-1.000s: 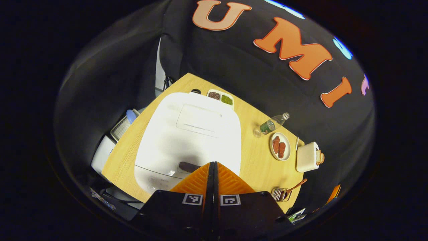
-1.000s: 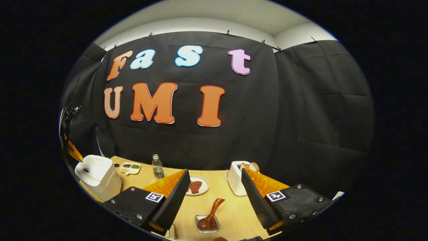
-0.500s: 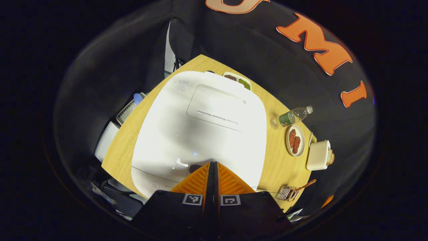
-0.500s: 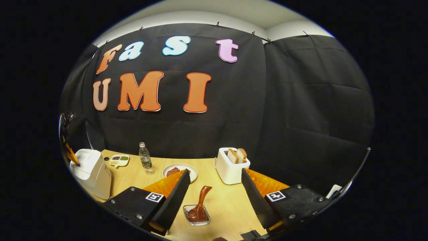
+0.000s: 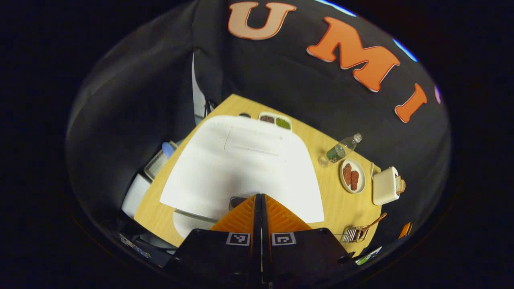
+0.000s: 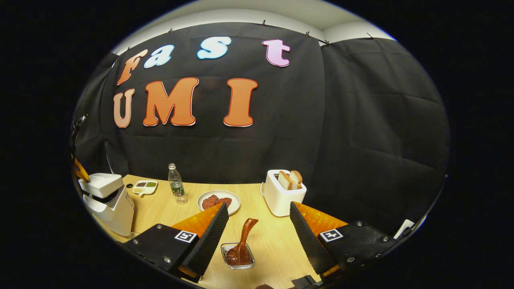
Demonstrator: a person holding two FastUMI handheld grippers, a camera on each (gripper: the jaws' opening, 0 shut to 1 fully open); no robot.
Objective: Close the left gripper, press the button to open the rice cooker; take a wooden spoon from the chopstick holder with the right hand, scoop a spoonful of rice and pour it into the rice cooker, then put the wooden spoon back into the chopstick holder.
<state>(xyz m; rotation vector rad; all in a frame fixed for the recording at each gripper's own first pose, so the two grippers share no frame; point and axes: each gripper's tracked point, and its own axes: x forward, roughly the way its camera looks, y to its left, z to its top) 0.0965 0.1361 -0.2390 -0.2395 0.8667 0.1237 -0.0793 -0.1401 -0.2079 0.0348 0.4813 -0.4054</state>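
We've got the left gripper (image 5: 258, 196) jaws pressed together over the rice cooker (image 5: 241, 168), lid popped ajar; right gripper (image 6: 257, 218) jaws wide apart above the wooden spoon (image 6: 243, 245).

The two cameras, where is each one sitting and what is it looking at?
Left gripper view: rides above the rice cooker, looking down on its lifting lid; its own left gripper shows, jaws shut.
Right gripper view: sits low over the table, facing the wall; its own right gripper shows, jaws open above the wooden spoon.
Both see the rice cooker, bottle, plate and toaster.
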